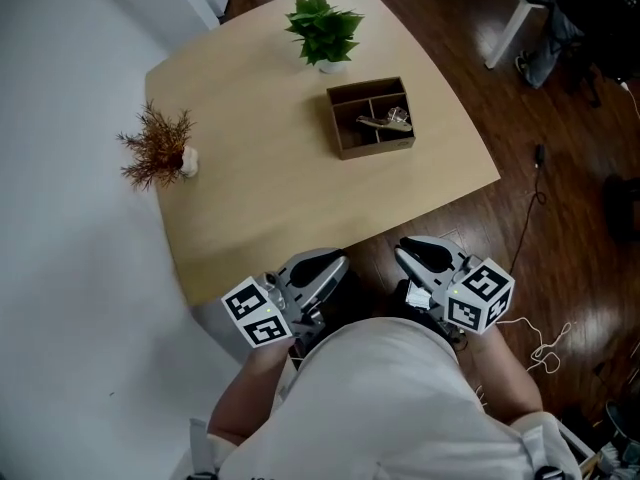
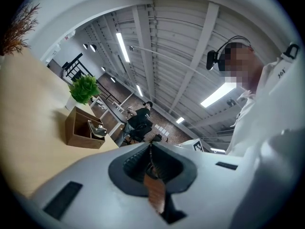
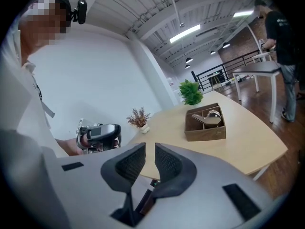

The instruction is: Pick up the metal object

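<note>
- Metal object (image 1: 385,121): lies inside the wooden box (image 1: 375,150), in its right half. It seems to rest across a divider, and I cannot tell which compartment it belongs to.
- Long axis: in the head view it runs roughly left to right. The bulkier, shinier end is to the right and a thinner part reaches left.
- Box: sits on the table (image 1: 260,188), right of centre and toward the far side. It is open on top with low walls.
- Right gripper (image 1: 418,250): held at the near edge of the table, close to the person's body. Its own view shows the pads parted by a narrow gap with nothing between them.
- Left gripper (image 1: 325,265): also at the near edge, beside the right one. Its own view shows the pads pressed together on nothing.
- Key relation: the object lies far from both grippers, well apart from them and straight across bare tabletop. It sits slightly closer to the right gripper's line, so I judge the right one better placed.
- Judgement: the right gripper's gap looks too narrow for the object and should widen first. Closing across the thin part, at right angles to the long axis, seems easiest.
- Obstacles: the box walls and dividers crowd the pads, so an approach from above is likely needed.
- Surroundings: a green plant (image 1: 323,26) stands just beyond the box. A dried plant (image 1: 155,148) stands at the left edge. Neither is in the path.
</note>
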{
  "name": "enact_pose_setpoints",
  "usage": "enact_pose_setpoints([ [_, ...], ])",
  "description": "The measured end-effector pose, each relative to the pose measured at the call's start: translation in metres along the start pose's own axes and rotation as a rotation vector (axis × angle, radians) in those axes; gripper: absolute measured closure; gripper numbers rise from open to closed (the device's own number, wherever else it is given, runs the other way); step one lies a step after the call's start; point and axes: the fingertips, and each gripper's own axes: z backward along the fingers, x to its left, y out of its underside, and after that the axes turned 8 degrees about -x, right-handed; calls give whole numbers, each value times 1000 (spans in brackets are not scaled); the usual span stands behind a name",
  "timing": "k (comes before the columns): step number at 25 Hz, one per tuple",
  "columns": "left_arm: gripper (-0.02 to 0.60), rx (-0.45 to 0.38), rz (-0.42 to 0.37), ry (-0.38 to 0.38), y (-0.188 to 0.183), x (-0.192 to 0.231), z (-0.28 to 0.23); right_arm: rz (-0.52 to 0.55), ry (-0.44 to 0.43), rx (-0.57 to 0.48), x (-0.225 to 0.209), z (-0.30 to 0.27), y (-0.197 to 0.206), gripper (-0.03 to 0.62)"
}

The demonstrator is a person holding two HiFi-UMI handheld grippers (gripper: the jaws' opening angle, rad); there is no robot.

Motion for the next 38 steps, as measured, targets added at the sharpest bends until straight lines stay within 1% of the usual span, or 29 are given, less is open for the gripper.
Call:
enact_pose_setpoints([
  [6,581,11,7,16,-4,1,-3,-15,20,2,0,3,-1,534],
  [11,581,-5,18,-3,-1,12,-11,-9,11,19,-18,-3,-1,534],
  [17,581,-14,21,-19,-4,15,-23,-6,-7,23,-28,-4,-12,534],
  [23,581,-8,19,-33,-4,21,-35,2,-8,14,-39,-6,-21,534],
  [25,581,-3,6,-38,-7,26,-39,19,-7,4,-44,-10,-28,534],
  [28,581,7,-36,-40,-17,35,-47,62,-12,-11,-50,-14,-46,534],
  [33,581,16,-109,-63,-42,58,-64,151,-8,-33,-65,-27,-77,534],
  [38,581,10,-161,-78,-68,78,-87,213,6,-49,-86,-43,-105,534],
])
